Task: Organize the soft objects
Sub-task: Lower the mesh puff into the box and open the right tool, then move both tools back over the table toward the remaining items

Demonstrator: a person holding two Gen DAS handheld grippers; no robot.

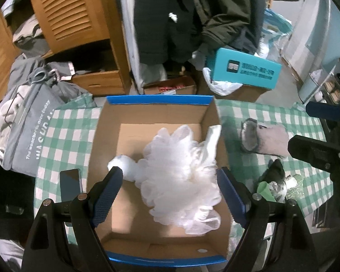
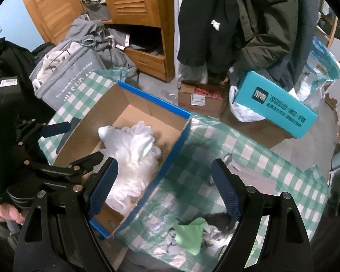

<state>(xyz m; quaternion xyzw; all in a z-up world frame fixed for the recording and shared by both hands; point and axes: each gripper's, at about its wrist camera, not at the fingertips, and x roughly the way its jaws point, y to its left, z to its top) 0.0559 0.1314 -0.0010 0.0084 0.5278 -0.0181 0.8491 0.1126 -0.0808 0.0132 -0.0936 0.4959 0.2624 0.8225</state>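
Green-and-white checked cloth (image 1: pixel 68 140) covers the table, and nearest the cameras both tools hang over it with nothing between their blue pads. Over the cardboard box (image 1: pixel 106 136) the left gripper (image 1: pixel 170 195) points steeply down, its jaws spread wide on either side of the white mesh pouf (image 1: pixel 179 170) that lies in the box, without touching it. Under the left-hand finger a dark phone (image 1: pixel 70 184) lies flat on the cloth, just outside the box wall. The right gripper (image 2: pixel 163 185) is likewise wide apart and empty, straddling the box's blue-edged right wall, with one finger over the pouf and the other over the cloth. Close below it on the cloth sit a light green cloth (image 2: pixel 190 233) and a black-and-white furry item (image 1: pixel 281 181), touching each other; what exactly the furry item is cannot be told. A little farther along the cloth, to the right of the box, lies a grey slipper (image 1: pixel 263 139). At the lower left of the right wrist view a hand (image 2: pixel 4 213) grips the left tool's handle. Beyond the table, a grey bag (image 1: pixel 31 136) with white lettering leans at the left, a teal box (image 1: pixel 244 70) rests tilted on a brown carton, and dark coats (image 1: pixel 192 15) hang beside a wooden louvred cabinet (image 1: pixel 72 15) at the back.
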